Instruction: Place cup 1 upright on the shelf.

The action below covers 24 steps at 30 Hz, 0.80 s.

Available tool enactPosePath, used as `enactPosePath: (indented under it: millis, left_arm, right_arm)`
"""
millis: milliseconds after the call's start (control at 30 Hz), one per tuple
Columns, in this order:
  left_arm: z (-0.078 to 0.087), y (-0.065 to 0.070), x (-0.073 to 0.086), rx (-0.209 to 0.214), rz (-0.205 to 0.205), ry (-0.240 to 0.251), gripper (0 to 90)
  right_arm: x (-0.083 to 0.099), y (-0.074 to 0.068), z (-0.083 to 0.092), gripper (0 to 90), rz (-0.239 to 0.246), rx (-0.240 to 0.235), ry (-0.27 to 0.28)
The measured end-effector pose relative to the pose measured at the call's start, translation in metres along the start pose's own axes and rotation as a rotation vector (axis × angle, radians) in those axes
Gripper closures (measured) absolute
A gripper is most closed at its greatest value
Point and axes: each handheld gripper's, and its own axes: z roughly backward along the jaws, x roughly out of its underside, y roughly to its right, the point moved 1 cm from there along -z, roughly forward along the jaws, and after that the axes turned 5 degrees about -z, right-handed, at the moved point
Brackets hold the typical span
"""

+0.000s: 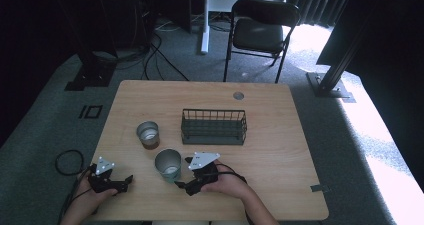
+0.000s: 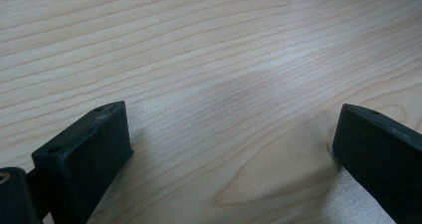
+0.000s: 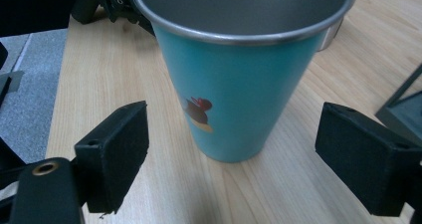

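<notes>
Near the front edge of the bench (image 1: 280, 135), a little left of centre, stands the teal metal cup (image 3: 239, 79), upright, mouth up, its long axis vertical. It sits squarely ahead of the right gripper (image 3: 234, 154), whose jaws are spread wide to either side of it, not yet touching its wall; a straight push forward looks like all the grasp needs. That hand is plainly the nearer one. Well off to the left, the left gripper (image 2: 229, 149) rests low over bare wood, jaws apart and holding nothing. Farther back stand a second metal cup (image 1: 148, 133) and a dark wire basket (image 1: 214, 127).
</notes>
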Motion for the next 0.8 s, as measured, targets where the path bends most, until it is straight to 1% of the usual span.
enactPosePath:
  millis: [433,500,567,600,700,800]
  left_arm:
    - [0.000,0.000,0.000,0.000,0.000,0.000,2.6]
    - [0.000,0.000,0.000,0.000,0.000,0.000,2.6]
    - [0.000,0.000,0.000,0.000,0.000,0.000,2.6]
    - [0.000,0.000,0.000,0.000,0.000,0.000,2.6]
    - [0.000,0.000,0.000,0.000,0.000,0.000,2.6]
    - [0.000,0.000,0.000,0.000,0.000,0.000,2.6]
  right_arm:
    - [-0.006,-0.003,-0.014,12.5,0.004,-0.011,0.037]
    - [-0.008,-0.003,-0.015,12.5,0.001,-0.007,0.051]
    - [-0.008,-0.003,-0.016,12.4,0.002,-0.007,0.052]
    - [-0.010,-0.003,-0.018,12.4,0.012,-0.003,0.067]
    - [-0.012,-0.003,-0.019,12.4,0.016,-0.008,0.083]
    - [-0.013,-0.002,-0.021,12.4,0.014,-0.015,0.088]
